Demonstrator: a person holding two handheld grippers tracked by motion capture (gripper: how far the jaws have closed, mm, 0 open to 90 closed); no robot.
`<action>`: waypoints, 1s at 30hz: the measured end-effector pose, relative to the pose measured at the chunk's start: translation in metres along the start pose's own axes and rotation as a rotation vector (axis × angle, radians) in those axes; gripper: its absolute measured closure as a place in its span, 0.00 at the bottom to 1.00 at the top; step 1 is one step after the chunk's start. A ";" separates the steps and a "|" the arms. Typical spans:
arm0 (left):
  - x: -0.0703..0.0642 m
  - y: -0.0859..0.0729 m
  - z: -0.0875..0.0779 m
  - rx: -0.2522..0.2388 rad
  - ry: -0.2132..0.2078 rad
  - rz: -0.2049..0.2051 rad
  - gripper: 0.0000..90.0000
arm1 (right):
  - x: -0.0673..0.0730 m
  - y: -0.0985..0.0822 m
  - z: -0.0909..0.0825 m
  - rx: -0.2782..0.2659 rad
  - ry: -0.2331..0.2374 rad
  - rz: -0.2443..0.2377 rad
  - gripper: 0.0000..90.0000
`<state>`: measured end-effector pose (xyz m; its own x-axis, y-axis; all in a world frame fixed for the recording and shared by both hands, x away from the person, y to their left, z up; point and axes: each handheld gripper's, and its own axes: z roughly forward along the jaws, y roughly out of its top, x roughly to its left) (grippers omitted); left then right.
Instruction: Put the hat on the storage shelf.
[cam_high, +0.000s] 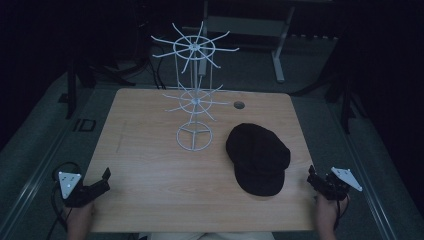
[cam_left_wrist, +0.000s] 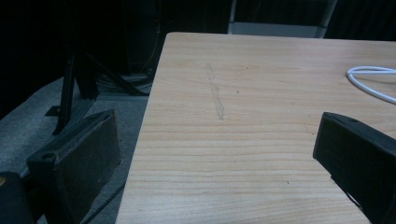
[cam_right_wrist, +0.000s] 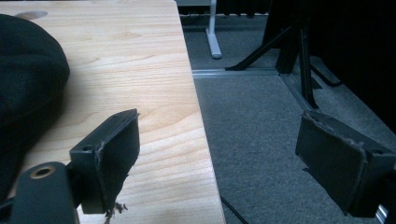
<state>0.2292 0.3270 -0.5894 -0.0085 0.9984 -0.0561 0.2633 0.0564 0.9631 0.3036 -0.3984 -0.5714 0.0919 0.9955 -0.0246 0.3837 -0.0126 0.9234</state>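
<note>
Jaws of both grippers are held spread with nothing between them: the left gripper (cam_high: 100, 181) at the bench's (cam_high: 150, 200) left edge, the right gripper (cam_high: 314, 179) at its right edge. Nearest the right one lies a black cap (cam_high: 258, 157) (flat on the bench), beside a white wire rack (cam_high: 194, 95).

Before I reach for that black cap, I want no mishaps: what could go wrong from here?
The right gripper straddles the table edge, one jaw over wood, one over floor, so it could catch the edge on moving in. The black cap is soft and lies flat, so open jaws may push it along rather than pinch it. The white wire rack looks tall and light; a snagged arm could tip it.
</note>
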 end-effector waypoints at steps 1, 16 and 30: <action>0.000 0.000 0.000 -0.001 0.000 0.001 0.02 | 0.000 0.000 0.000 0.002 -0.001 -0.005 0.15; 0.000 0.000 0.000 0.005 -0.017 0.003 0.02 | 0.013 0.037 -0.014 0.022 0.136 0.009 0.14; 0.000 0.000 0.000 0.006 -0.028 0.010 0.02 | 0.052 0.089 -0.018 0.034 0.283 -0.053 0.15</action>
<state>0.2297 0.3268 -0.5893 0.0216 0.9983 -0.0540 0.2686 0.0462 0.9622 0.3258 -0.3459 -0.4833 -0.1870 0.9816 0.0396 0.4125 0.0419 0.9100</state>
